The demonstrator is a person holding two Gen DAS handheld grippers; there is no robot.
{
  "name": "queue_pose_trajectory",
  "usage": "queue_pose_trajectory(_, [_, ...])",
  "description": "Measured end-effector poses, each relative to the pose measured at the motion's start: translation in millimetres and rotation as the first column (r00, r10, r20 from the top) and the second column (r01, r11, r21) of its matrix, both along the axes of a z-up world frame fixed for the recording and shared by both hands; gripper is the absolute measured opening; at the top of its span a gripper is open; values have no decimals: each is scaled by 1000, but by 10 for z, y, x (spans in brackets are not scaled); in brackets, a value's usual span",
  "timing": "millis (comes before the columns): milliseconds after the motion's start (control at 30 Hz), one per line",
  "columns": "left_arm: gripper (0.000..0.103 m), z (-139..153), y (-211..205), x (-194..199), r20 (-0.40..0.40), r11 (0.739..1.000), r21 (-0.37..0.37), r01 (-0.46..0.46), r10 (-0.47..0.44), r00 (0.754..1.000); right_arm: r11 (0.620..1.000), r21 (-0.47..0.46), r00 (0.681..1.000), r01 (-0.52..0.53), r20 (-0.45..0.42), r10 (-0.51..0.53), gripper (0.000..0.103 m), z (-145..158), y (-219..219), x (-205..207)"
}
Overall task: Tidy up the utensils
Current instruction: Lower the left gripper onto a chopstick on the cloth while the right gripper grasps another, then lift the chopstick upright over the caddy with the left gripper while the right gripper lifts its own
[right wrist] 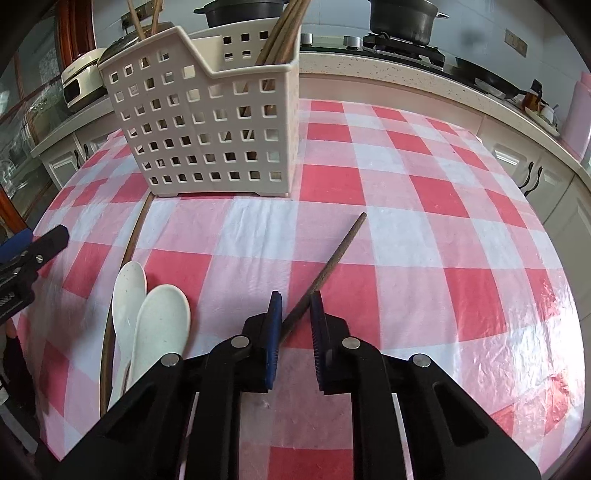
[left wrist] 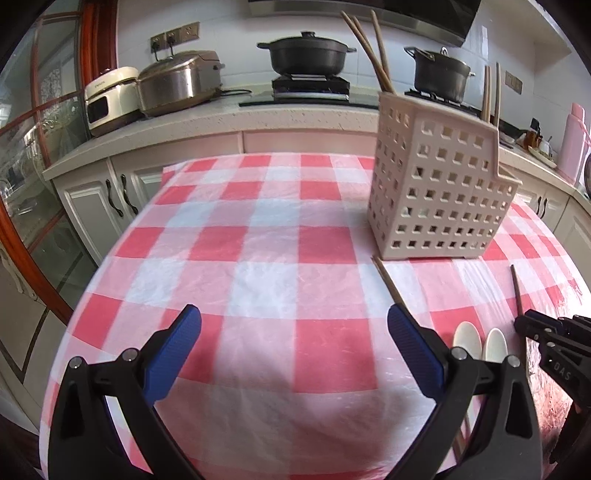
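A beige perforated utensil holder (left wrist: 439,184) (right wrist: 207,125) stands on the checked tablecloth with several wooden chopsticks (left wrist: 373,51) (right wrist: 284,33) upright in it. My right gripper (right wrist: 295,306) has its jaws narrowly apart around a dark chopstick (right wrist: 332,258) lying on the cloth; the pads look close to it but not clamped. Two white spoons (right wrist: 147,317) (left wrist: 480,341) lie left of it, beside another chopstick (right wrist: 133,236) (left wrist: 388,282). My left gripper (left wrist: 295,325) is wide open and empty above the cloth.
The table (left wrist: 258,240) carries a red and white checked cloth. Behind it is a kitchen counter (left wrist: 221,118) with a rice cooker, pots on a stove (left wrist: 306,55) and a pink flask (left wrist: 572,140).
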State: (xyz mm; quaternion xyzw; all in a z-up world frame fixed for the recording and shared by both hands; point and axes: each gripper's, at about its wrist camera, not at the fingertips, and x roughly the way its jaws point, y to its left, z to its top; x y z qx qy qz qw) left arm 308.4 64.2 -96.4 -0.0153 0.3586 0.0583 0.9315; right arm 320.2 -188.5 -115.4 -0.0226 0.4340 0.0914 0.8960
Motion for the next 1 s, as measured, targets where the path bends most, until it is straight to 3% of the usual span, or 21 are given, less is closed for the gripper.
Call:
queue_pose_trajectory(333, [93,-140,-231,216,-79,997,-48,53,-56,995,999,42,1000,-20,0,20,8,-5,-235,-87])
queue_pose_trajectory(633, [67,-265,-430,434,-148,992,-89,94,-106,983,996,92,1000,-24,5,23,8,-26,-388,-125])
queue_pose_trajectory(833, [49,-314,-599,443,-157,994,-18,108,-110,982,991,130,999,-33,-4,34,8,-32,-447,-123])
queue_pose_trajectory(900, [32,-310,-629,407,-149,991,-10,130,-130,980,990,136,999,-35,-6,36,8,-33,-458,-120])
queue_pose_trajectory(1000, [20,-304,-626,364,-148,988,-2,152,-151,978,989,140,999,-36,-15,39,8,-28,-466,-109])
